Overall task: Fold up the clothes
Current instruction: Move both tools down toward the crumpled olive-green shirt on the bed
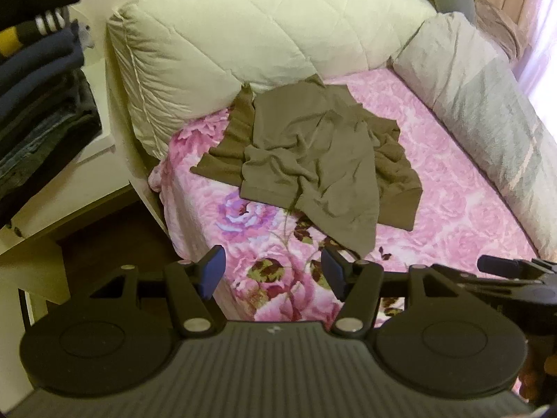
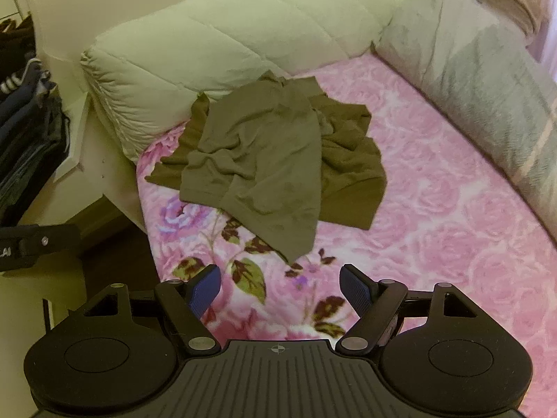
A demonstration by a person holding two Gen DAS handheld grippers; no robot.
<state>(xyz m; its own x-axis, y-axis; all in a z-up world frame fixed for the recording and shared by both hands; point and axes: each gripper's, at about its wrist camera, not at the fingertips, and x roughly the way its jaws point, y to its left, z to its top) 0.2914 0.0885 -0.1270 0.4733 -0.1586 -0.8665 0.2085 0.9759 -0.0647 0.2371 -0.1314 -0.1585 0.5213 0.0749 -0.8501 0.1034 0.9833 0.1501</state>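
Note:
A crumpled olive-brown garment (image 1: 313,160) (image 2: 264,160) lies in a heap on the pink floral bedspread (image 1: 452,202) (image 2: 452,209), near the quilted cream pillow. One lower corner of the cloth hangs toward me. My left gripper (image 1: 273,271) is open above the bed's near edge, just short of that corner, with nothing between its blue pads (image 1: 212,271). My right gripper (image 2: 280,289) is also open and empty, a little nearer than the cloth's lowest tip. The right gripper's body shows at the right edge of the left wrist view (image 1: 515,275).
A cream quilted pillow (image 1: 264,31) (image 2: 222,35) lies along the far side. A grey rolled blanket (image 1: 480,97) (image 2: 487,69) runs down the right side. A stack of dark folded clothes (image 1: 38,80) (image 2: 24,122) sits on a white shelf at the left. Dark floor lies beside the bed.

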